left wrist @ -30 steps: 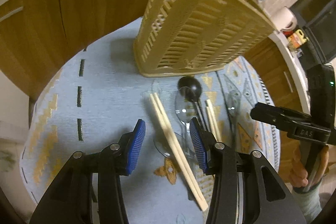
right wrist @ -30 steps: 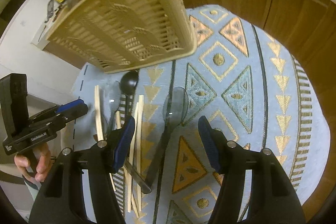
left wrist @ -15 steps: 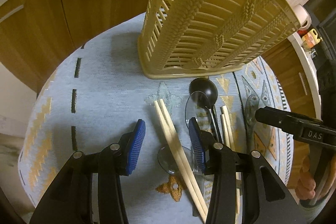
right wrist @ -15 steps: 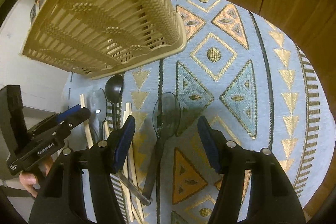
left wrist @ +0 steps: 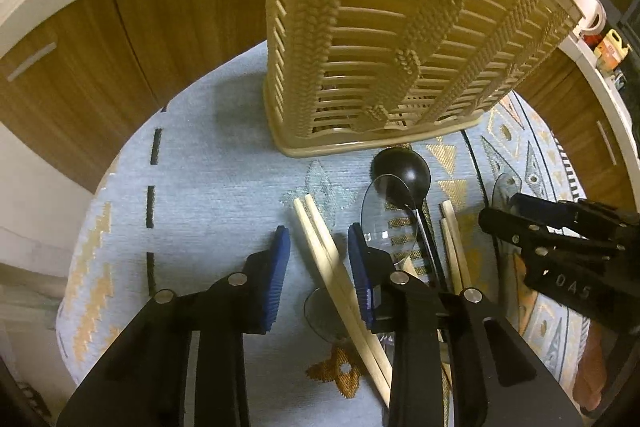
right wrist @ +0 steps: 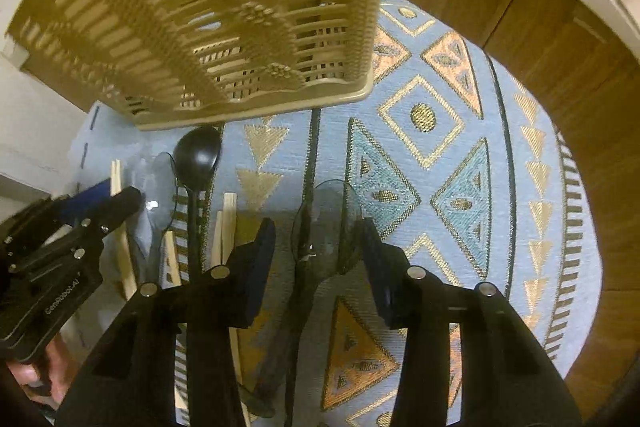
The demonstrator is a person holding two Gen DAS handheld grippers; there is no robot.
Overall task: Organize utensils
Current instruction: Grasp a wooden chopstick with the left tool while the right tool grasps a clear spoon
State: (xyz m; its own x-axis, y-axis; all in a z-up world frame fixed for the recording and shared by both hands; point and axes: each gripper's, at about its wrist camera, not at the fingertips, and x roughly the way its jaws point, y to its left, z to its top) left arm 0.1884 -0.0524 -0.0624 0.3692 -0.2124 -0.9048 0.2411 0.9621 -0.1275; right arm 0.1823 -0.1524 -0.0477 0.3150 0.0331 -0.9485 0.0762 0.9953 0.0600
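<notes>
Basket (left wrist: 384,39) stands on the cloth (left wrist: 208,179) at 12 o'clock; utensils lie on the cloth just in front of it; ladle (left wrist: 402,169) bowl nearly touching basket base; clear spoon (left wrist: 386,215) overlapping the ladle; chopstick pair (left wrist: 332,267) at its 9 o'clock; second chopstick pair (left wrist: 452,243) at 3 o'clock; another clear spoon (right wrist: 326,219) further to 3 o'clock, apart.

basket (left wrist: 384,27): beige, slatted with braided bands
cloth (right wrist: 440,155): pale blue, gold and teal triangles and diamonds, dark dashed lines
ladle (left wrist: 404,171): black
chopsticks (left wrist: 332,267): pale wood
spoon (right wrist: 326,219): clear, smoky grey
gripper pads (left wrist: 280,283): blue, on black fingers
cabinets (left wrist: 120,47): brown wood grain, white top
</notes>
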